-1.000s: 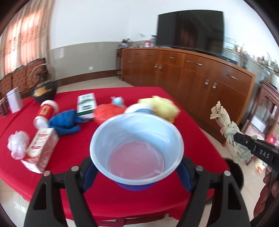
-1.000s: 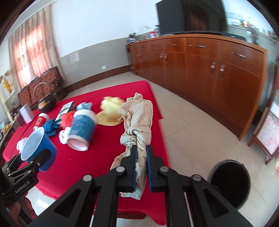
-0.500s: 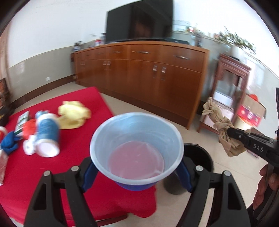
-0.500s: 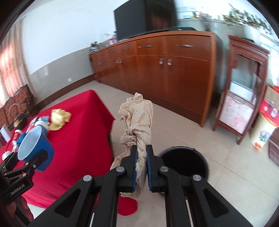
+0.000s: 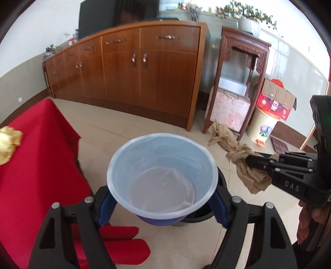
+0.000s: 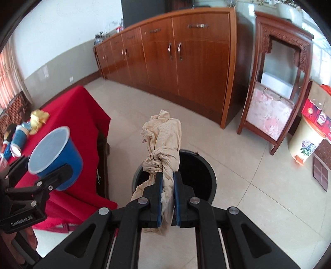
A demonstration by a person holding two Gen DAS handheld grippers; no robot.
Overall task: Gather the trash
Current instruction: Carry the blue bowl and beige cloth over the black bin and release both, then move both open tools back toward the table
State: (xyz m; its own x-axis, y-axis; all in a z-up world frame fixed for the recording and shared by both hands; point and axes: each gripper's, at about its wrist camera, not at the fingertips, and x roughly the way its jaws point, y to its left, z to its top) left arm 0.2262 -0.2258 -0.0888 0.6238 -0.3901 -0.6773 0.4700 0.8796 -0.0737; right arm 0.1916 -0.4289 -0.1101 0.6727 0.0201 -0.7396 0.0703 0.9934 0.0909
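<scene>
Item: right gripper [image 6: 166,182] is clamping a knotted beige rag [image 6: 163,140], hanging it above the black bin [image 6: 198,171] on the floor beside the red-clothed table [image 6: 82,115]. Left gripper [image 5: 161,209] is gripping a blue plastic cup [image 5: 161,182], mouth up, near the bin's edge. Handling note: each load is best centred over the bin's opening before the jaws part, the cup tipped mouth-down.

Domestic living room. Long wooden sideboard [image 6: 178,55] stood ahead of tool, television [image 5: 118,16] on top; red-clothed table [image 6: 82,115] to left; tiled floor [image 6: 258,196] below.
</scene>
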